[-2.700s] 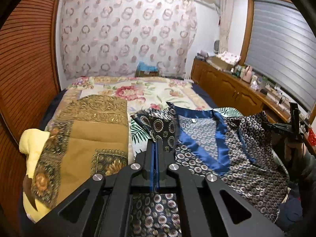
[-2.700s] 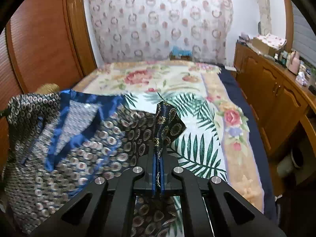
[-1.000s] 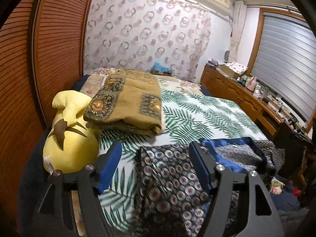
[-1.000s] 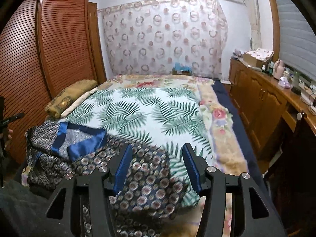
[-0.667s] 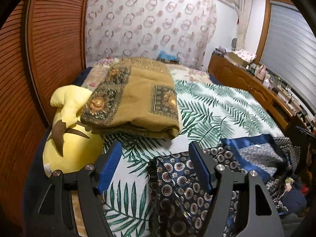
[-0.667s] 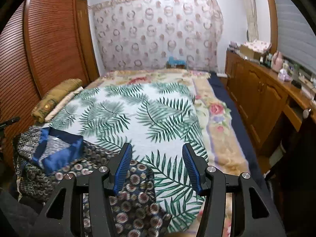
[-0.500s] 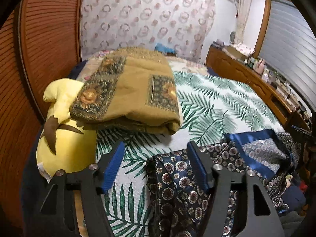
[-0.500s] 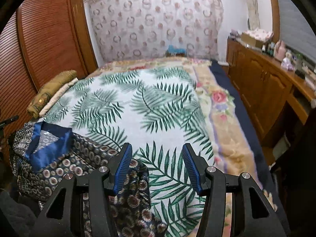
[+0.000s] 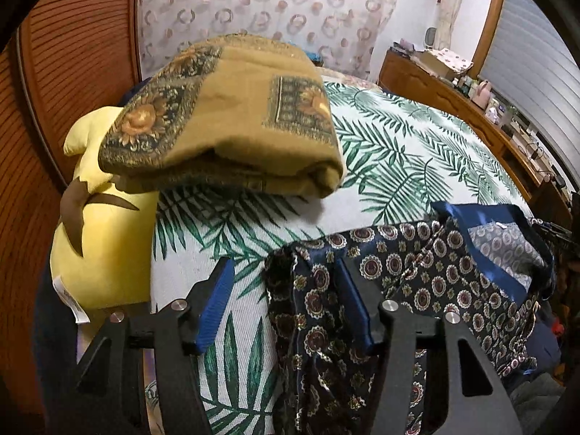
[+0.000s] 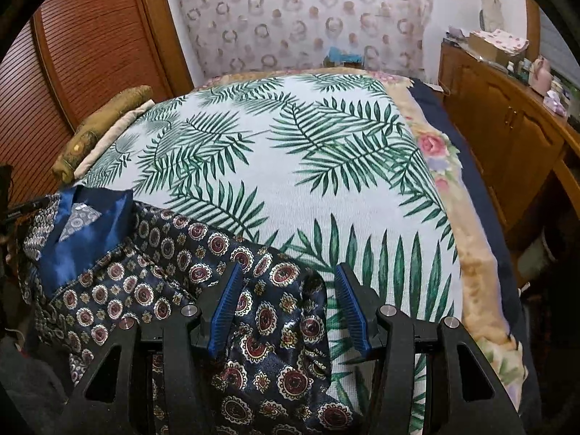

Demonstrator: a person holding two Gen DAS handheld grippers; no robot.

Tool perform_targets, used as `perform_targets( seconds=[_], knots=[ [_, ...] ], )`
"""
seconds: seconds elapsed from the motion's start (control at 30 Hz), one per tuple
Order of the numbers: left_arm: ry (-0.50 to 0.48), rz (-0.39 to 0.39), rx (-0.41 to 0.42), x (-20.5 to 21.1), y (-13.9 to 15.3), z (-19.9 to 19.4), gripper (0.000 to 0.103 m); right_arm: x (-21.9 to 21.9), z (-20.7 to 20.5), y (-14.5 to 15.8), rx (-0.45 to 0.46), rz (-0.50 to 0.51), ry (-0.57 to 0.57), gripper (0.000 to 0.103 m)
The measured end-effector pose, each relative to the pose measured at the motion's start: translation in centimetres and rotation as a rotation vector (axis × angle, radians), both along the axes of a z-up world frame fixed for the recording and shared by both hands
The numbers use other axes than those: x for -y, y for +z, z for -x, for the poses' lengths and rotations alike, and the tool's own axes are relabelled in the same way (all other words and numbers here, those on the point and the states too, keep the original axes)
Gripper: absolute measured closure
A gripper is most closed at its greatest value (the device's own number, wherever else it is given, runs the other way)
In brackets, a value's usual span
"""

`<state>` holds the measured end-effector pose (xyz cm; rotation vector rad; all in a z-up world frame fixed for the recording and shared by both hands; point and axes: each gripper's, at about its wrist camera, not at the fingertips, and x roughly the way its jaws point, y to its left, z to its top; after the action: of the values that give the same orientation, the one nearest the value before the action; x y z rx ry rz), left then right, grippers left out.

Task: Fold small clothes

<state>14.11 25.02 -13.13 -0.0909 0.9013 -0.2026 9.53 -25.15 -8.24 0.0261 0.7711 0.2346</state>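
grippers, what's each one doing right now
left gripper: jaws closing, patterned shirt edge between them, not clamped
right gripper: jaws open over the shirt, holding nothing

Garment: glossy satin-like cloth, medallion print, shiny blue collar facing. Bed cover: matt ribbed woven cloth, palm-leaf print. Folded blanket: thick, matt, fuzzy cloth. Plush toy: soft yellow fabric, slightly sheened. Left claw and right claw: matt black plastic bodies, ridged blue pads, bright metal screw heads. Wardrobe door: slatted wood, satin varnish.
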Motion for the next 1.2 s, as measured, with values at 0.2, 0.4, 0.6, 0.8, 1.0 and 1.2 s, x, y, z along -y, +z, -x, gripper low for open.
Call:
perform_targets(
  seconds=[0.2,0.4,0.6,0.8,1.0,1.2],
  knots=[
    [-0.008,-0.003,-0.012,0.3,-0.4,0.0,0.044,-0.4,0.1,-0.2,0.008,0.005,-0.005,0.048],
    [-0.013,-0.005,-0.009,0.6,-0.5,-0.3,0.055,-0.6,0.6,-0.4,0.018,0.014,-0.006,0.048],
    [-0.042,0.022,-0.014,1.4,-0.6,-0.7,0.071,-0.9,0.6,-0.3,0.009,0.029,0.007,0.048],
    [-0.033,0.041,0.073,1.6,1.7,0.8,0.096,-1.8,1.1,-0.4,-0.002,0.015,0.083,0.088],
    [-0.062,0.053,0.169,2.7,5.7,3.1,0.097,-1.7,3.3,1.6,0.075,-0.009,0.095,0.094],
    [-0.088,0.078,0.307,3.3,10.6,5.9,0.097,-1.1,7.4,6.6,0.208,0.002,0.071,0.095]
  ],
)
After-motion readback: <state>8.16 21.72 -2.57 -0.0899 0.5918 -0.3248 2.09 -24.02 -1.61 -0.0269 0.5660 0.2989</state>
